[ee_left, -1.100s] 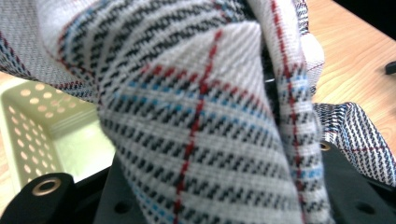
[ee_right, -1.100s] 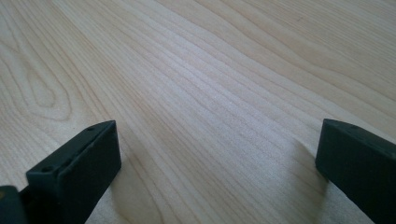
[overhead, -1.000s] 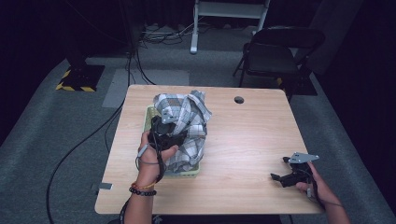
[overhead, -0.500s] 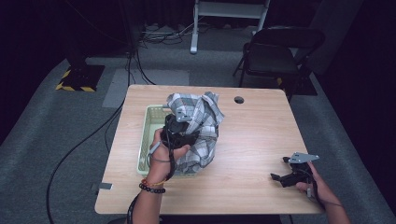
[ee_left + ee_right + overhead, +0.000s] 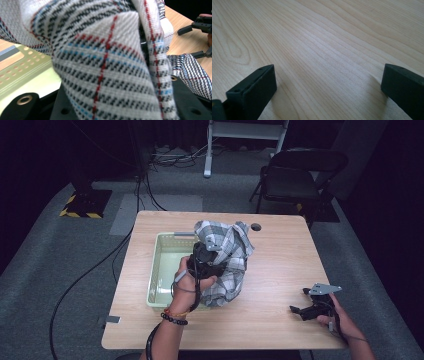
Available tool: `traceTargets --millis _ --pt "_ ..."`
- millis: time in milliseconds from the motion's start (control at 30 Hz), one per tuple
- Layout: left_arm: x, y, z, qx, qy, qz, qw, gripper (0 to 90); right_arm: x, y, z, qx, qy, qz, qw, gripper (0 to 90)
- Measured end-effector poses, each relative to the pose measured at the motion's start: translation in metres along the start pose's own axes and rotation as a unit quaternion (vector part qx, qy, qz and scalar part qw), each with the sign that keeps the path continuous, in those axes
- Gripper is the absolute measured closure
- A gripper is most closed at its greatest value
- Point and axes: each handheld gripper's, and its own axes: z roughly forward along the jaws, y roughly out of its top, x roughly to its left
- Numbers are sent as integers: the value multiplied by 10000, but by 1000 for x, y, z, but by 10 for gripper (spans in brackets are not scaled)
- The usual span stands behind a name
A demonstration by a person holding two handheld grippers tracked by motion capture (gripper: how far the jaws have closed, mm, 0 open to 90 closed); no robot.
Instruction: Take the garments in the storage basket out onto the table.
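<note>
The pale green basket (image 5: 161,270) sits just to the left of the left gripper (image 5: 206,254), its floor bare as far as it shows; the plaid cloth (image 5: 227,262) is bunched around that gripper, draped over and to the right of it, the lower folds apparently on the table (image 5: 280,265) beside the basket's right wall rather than inside it; in the left gripper view the cloth (image 5: 107,62) hangs right over the jaws, which are closed down on a fold of it; by my judgement the cloth is out of the basket, or nearly so, and what is left is to set it down and perhaps spread or fold it; well to the right, near the table's front edge, the right gripper (image 5: 305,302) rests low on the wood, its jaws standing wide apart with only bare tabletop (image 5: 324,50) between them, taking no part as yet.
</note>
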Motion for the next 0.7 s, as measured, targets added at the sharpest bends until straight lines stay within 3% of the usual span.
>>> traceTargets --millis 700 --pt "-29 21 35 136 -277 221 9993 552 0 0 0 1 1 0 10000 0"
